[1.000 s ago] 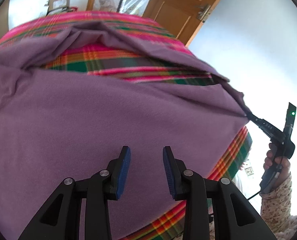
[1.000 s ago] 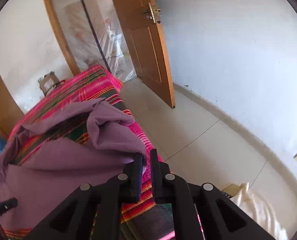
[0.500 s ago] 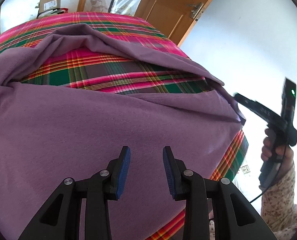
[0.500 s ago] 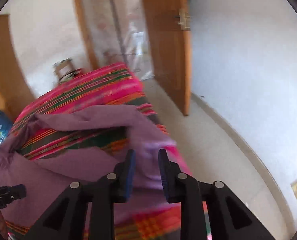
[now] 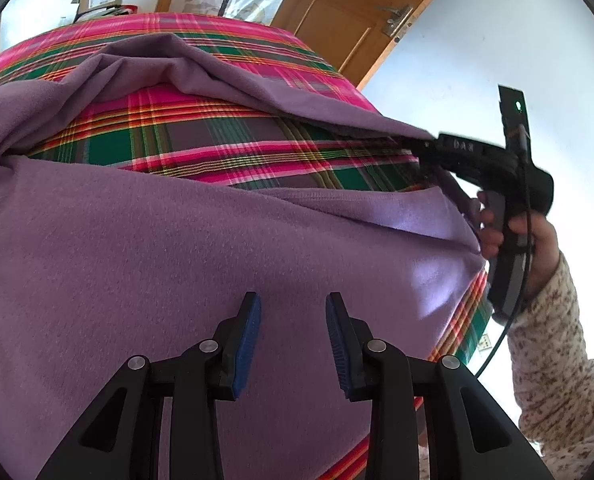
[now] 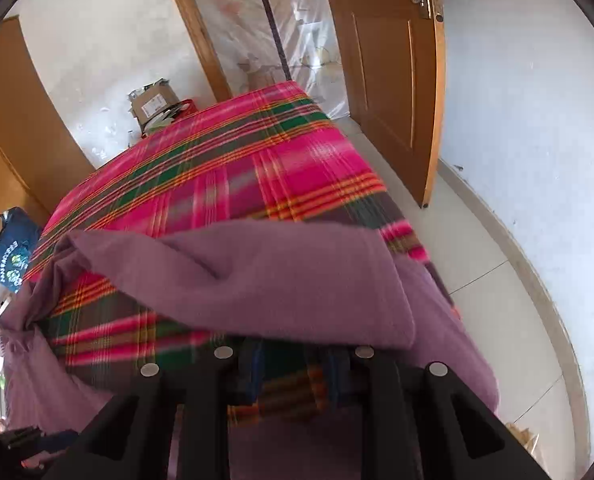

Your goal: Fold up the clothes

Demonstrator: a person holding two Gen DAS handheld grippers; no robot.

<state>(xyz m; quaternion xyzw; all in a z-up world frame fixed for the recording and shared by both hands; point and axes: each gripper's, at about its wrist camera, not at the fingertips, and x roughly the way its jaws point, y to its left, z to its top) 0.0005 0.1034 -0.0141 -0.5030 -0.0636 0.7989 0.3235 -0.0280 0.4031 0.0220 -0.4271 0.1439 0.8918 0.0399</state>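
Observation:
A purple garment (image 5: 169,248) lies spread over a pink and green plaid blanket (image 5: 225,148) on a bed. Its far part (image 6: 257,272) is folded back in a long ridge, baring a strip of plaid. My left gripper (image 5: 293,320) hovers open just above the near purple cloth, with nothing between its blue pads. My right gripper (image 6: 295,360) has its fingertips tucked under the right end of that ridge, which hides them. Its jaws stand apart with plaid showing between them. From the left wrist view, the right gripper (image 5: 423,148) reaches in from the right, held by a hand (image 5: 533,232) in a speckled sleeve.
The bed's right edge (image 6: 413,240) drops to a tiled floor (image 6: 497,280) beside a white wall. An open wooden door (image 6: 389,72) stands past the bed's far corner. A cardboard box (image 6: 155,102) sits behind the bed and a blue bag (image 6: 11,248) lies at its left.
My right gripper let go of the garment's corner, opened its jaws and swung in over the bed to the far fold. The freed corner dropped. The left gripper stayed open and nearly still.

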